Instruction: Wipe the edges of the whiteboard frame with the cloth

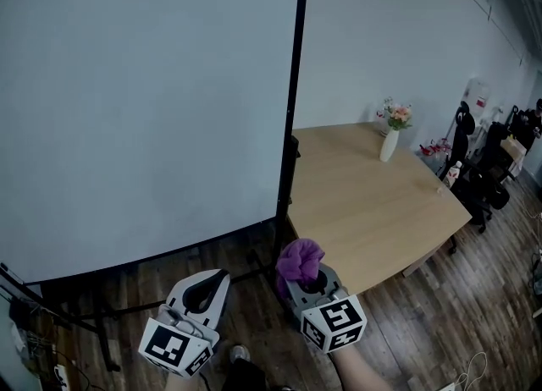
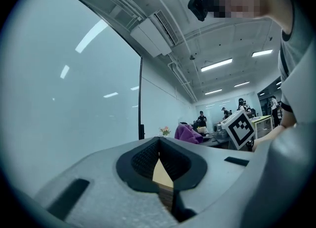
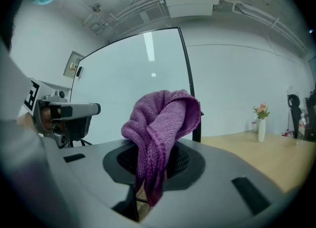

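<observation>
Whiteboard frame [image 1: 294, 85], black right edge, stands ahead, untouched. Right gripper [image 1: 306, 279] pinches purple knitted cloth [image 1: 300, 259]; left gripper [image 1: 204, 289] closed, empty. Likely approach step; next, press cloth against edge.

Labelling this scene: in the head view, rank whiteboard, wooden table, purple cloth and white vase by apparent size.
1. whiteboard
2. wooden table
3. purple cloth
4. white vase, though it stands farther away than the cloth, so those two are unsure.
</observation>
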Demonstrator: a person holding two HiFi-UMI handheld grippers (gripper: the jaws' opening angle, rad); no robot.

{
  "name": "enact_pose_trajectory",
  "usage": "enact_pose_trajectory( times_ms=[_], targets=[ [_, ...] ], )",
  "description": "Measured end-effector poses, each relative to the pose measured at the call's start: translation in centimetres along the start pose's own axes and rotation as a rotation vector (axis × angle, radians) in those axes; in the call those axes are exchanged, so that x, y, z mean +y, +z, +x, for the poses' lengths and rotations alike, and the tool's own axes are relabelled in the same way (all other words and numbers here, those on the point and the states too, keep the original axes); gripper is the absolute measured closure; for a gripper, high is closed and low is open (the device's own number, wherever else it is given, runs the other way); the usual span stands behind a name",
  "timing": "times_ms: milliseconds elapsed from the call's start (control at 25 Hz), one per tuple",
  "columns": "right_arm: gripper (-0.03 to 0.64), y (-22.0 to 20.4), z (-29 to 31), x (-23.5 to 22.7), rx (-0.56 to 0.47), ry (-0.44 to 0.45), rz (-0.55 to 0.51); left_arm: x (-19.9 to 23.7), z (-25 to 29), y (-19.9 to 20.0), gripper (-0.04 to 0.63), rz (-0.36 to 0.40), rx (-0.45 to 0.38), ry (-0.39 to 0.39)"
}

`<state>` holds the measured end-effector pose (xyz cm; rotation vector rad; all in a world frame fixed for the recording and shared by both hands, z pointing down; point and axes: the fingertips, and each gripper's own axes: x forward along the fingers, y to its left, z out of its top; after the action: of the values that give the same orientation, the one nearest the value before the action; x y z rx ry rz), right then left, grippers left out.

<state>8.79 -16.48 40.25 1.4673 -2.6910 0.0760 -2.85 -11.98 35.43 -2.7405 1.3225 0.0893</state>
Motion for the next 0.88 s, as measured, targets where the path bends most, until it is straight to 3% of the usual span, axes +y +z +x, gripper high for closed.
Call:
enact_pose_trajectory(
  times_ms=[880],
  targets=[
    [0.532, 2.3, -8.9, 6.7, -0.103, 0.146, -0.007, -5.0, -10.1, 2.5, 0.580, 0.055, -0.005, 0.204]
  ],
)
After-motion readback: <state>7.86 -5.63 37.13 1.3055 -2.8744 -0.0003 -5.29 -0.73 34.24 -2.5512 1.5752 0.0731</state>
